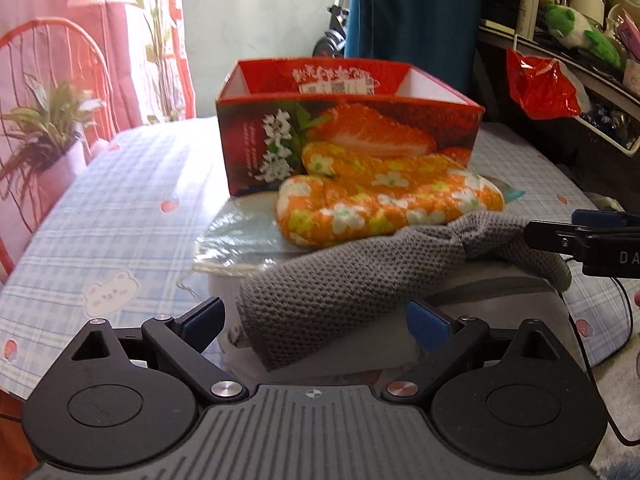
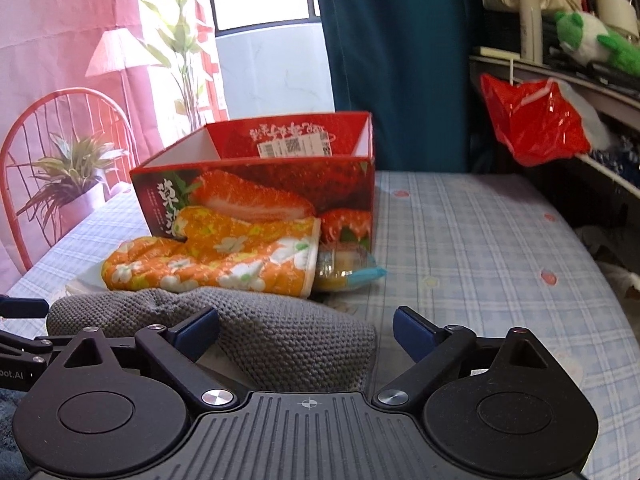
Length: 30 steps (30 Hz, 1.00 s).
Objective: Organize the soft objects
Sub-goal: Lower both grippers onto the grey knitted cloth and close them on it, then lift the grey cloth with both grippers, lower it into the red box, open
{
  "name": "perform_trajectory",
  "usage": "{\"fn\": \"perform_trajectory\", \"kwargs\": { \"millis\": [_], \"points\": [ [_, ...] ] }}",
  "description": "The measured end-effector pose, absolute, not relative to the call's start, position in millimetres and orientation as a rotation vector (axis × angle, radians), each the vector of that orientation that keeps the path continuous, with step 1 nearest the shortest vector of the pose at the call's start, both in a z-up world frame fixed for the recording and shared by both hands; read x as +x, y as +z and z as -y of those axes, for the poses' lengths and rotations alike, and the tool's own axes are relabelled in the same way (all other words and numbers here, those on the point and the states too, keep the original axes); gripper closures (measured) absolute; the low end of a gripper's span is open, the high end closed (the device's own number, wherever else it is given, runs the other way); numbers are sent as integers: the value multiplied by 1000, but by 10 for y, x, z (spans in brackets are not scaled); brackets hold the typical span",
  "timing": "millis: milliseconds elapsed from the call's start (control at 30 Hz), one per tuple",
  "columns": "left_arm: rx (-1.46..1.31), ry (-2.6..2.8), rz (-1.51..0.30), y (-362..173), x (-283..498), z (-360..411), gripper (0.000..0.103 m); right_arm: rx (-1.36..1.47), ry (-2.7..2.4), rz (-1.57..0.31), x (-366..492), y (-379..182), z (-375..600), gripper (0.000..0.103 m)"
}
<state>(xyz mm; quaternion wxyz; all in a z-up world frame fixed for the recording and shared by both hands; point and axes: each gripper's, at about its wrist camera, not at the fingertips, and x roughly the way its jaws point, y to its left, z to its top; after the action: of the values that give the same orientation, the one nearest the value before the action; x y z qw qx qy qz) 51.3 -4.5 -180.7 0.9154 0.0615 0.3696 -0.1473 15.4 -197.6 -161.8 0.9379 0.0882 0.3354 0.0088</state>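
Lying across the near part of a counter (image 2: 480, 240) covered in pale blue checked cloth, a grey knitted fabric piece (image 1: 344, 280) is seen stretched out lengthwise in front of a red cardboard box printed with strawberries (image 1: 348, 128). Between the grey knit and the box, an orange quilted oven mitt with white and yellow flowers (image 1: 384, 200) is laid, its far edge resting against the box's front wall. The box stands open at the top, and white inner walls and a pasted label are visible inside.

One end of the grey knit is framed by the left claw (image 1: 316, 326), whose blue-padded fingers are spread wide on either side of the fabric without pressing it. The other end is framed the same way by the right claw (image 2: 306, 332), its fingers also parted; the left pad seems to rest at the fabric's surface, yet no grip is shown.

A transparent plastic wrapper (image 1: 236, 240) is spread beneath the mitt on the box's left side, and a small packet with a teal end (image 2: 352, 272) is tucked at the mitt's open cuff, close to the box's right corner.

Beyond the box, a dark teal curtain (image 2: 400, 60) is hung. To the box's left a potted plant (image 1: 52, 132) and a red wire chair (image 2: 68, 128) are placed; to its right a crumpled red plastic bag (image 2: 532, 120) is suspended from a cluttered shelf bearing a green and white plush toy (image 1: 576, 28).
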Motion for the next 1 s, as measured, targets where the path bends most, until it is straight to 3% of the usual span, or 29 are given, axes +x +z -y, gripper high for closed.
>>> {"fn": "perform_trajectory", "kwargs": {
  "millis": [133,200,333,500,667,1000],
  "points": [
    [108,-313,-790,-1872,549,47,15,209,35,-709,171,-1684,1989,17],
    [111,-304,-792,-1894,558,43,25,217,45,-715,178,-1707,1985,22],
    [115,-288,-803,-1912,582,48,42,233,87,-734,196,-1732,1970,40],
    [88,-310,-787,-1862,570,-6,79,278,118,-746,216,-1757,1998,63],
    [93,-330,-707,-1716,490,-8,82,331,117,-712,171,-1699,2067,93],
    [113,-295,-553,-1317,492,27,82,297,185,-521,111,-1190,2109,95]
  ]
}}
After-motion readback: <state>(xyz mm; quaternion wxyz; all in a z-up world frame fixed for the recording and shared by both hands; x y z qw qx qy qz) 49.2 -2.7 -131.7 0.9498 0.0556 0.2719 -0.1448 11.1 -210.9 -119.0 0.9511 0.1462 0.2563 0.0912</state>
